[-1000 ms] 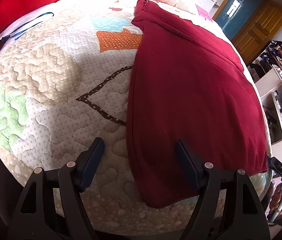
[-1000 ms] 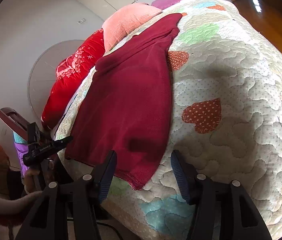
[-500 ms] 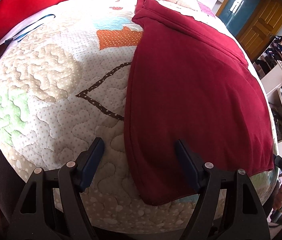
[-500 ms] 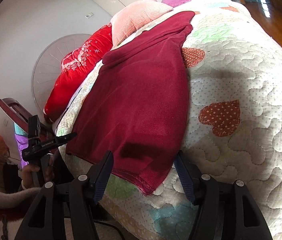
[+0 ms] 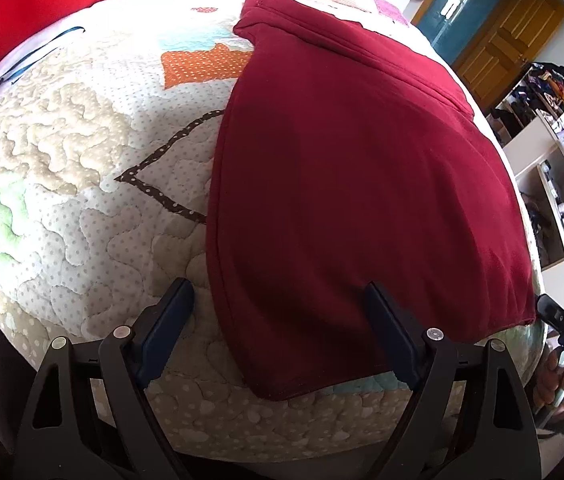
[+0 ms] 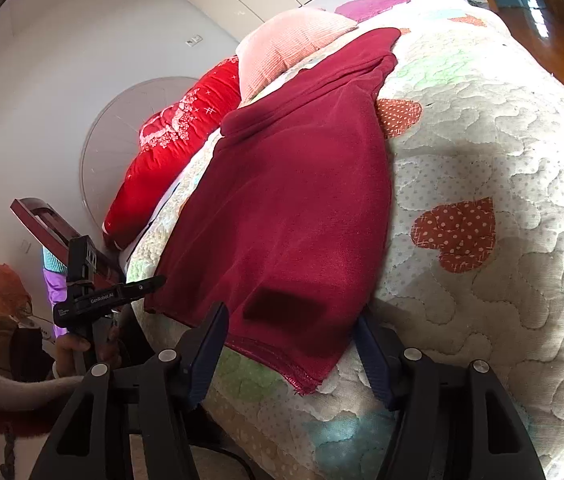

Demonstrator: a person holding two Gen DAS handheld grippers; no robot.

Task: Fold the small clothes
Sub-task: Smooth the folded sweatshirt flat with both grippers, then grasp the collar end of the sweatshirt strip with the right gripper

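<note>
right gripper point(image 6: 287, 328) jaws apart, straddling hem corner of maroon garment point(image 6: 301, 208) | flat on quilt point(image 6: 501, 152) | left gripper point(image 6: 154, 282) beside bed edge

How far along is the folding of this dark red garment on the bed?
Done: the dark red garment lies spread flat on the quilt. In hand: the left gripper and right gripper straddle its two near corners with jaws open, the left's just widened. Left: gripping and every fold.
</note>
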